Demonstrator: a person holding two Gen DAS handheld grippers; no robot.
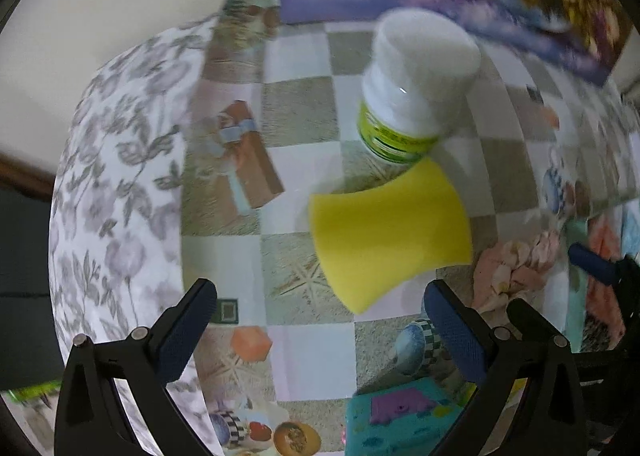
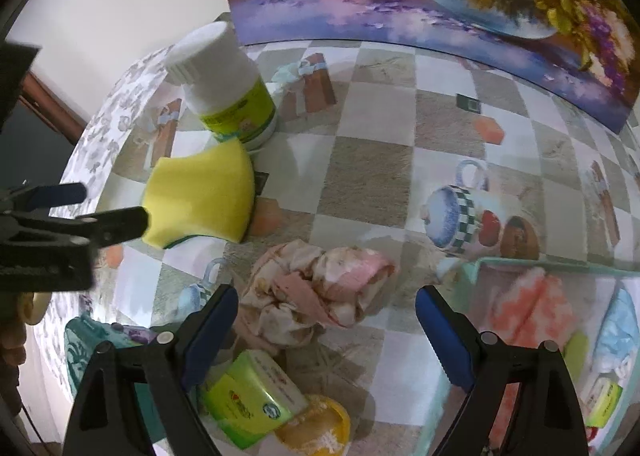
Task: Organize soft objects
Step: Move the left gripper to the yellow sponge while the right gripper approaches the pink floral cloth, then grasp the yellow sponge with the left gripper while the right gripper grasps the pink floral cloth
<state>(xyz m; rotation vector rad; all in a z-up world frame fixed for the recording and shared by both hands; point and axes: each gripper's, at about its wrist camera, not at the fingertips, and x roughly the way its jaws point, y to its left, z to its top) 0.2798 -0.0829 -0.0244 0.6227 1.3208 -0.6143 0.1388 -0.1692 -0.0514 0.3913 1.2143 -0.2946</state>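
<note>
Jaws of my left gripper [image 1: 320, 330] spread, empty, yellow waisted foam sponge [image 1: 390, 232] at twelve o'clock. My right gripper [image 2: 326, 320] gapes too, crumpled pink floral cloth [image 2: 316, 288] between its fingers, untouched.

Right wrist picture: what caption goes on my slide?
Open right gripper above a crumpled cloth, yellow sponge and white bottle behind.

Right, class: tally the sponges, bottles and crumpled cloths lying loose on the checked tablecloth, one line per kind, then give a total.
Sponges: 1, the yellow sponge
Bottles: 1, the white bottle
Crumpled cloths: 1, the pink and cream cloth
Total: 3
</note>
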